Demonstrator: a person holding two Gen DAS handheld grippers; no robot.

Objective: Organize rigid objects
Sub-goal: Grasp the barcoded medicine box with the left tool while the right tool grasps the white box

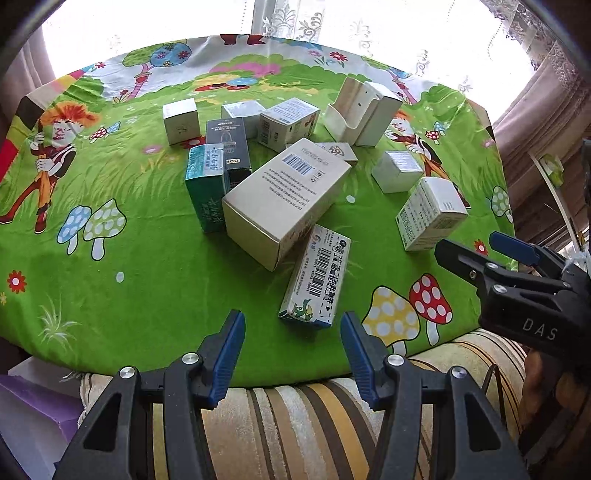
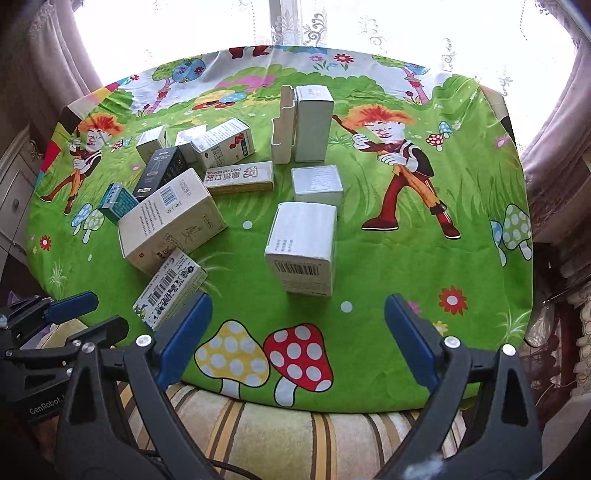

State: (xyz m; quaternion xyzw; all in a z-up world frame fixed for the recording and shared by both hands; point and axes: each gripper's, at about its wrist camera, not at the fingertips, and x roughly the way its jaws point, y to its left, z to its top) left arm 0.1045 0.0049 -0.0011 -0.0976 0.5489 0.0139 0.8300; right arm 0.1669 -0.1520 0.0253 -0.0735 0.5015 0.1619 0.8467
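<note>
1. Striped cushion fabric (image 1: 295, 424) runs under both of my tools, at the near edge of the green cartoon cloth (image 1: 147, 295) that covers the table.
2. Held in my left hand, the left gripper (image 1: 292, 354) has its blue pads parted with nothing between them; it is released and hangs over the near hem of the cloth.
3. Just beyond its tips lies a small barcode box (image 1: 317, 277), flat on the cloth, its far end touching the large beige box (image 1: 284, 201).
4. Against the left of the beige box stands a green box (image 1: 205, 188), with a black box (image 1: 229, 147) right behind it.
5. My right gripper (image 2: 297, 339) has its jaws spread wide and empty, above the yellow and red mushrooms (image 2: 266, 354) printed on the cloth.
6. Straight ahead of it stands a white box with a barcode (image 2: 303, 251) on its near face, clear of its neighbours; a squarer white box (image 2: 317, 184) sits just behind it.
7. Further back stand a tall white box (image 2: 312, 122) and a white plastic holder (image 2: 284, 125), side by side and touching.
8. A flat yellow-edged box marked "DENTAL" (image 2: 240, 177) lies between the beige box and the holder.
9. Three more small boxes cluster at the back left: two white cubes (image 1: 181, 120) and a carton with a red print (image 2: 225, 142).
10. Lace curtains (image 2: 295, 22) hang behind the table against bright window light.
</note>
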